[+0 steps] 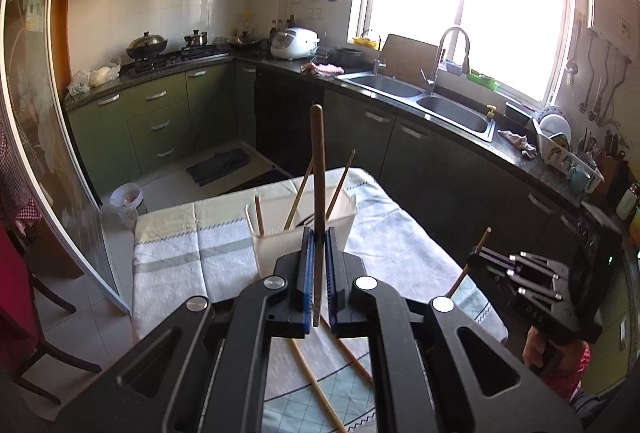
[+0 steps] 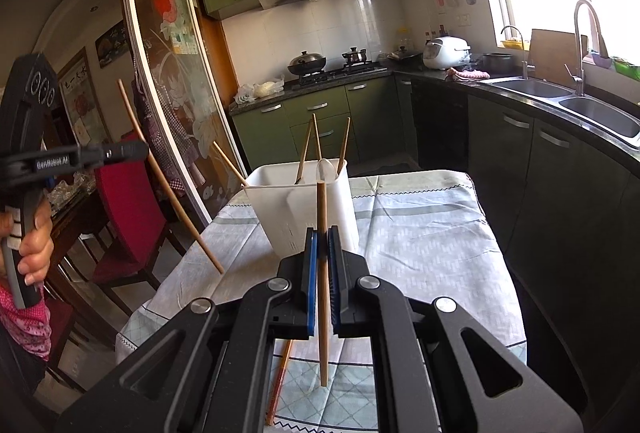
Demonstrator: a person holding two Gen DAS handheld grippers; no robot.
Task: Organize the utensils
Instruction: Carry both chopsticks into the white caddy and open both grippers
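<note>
While each gripper clamped one chopstick mid-shaft: light, stiff, slick, likely to pivot; white holder close ahead.

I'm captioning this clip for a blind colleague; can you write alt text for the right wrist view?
The right gripper is shut on a wooden chopstick held upright before a white plastic utensil holder containing more chopsticks, on a cloth-covered table. At left, the left gripper grips another chopstick.

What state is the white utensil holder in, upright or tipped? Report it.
Upright. The white utensil holder stands on the tablecloth with its open top facing up, and several chopsticks lean inside it.
</note>
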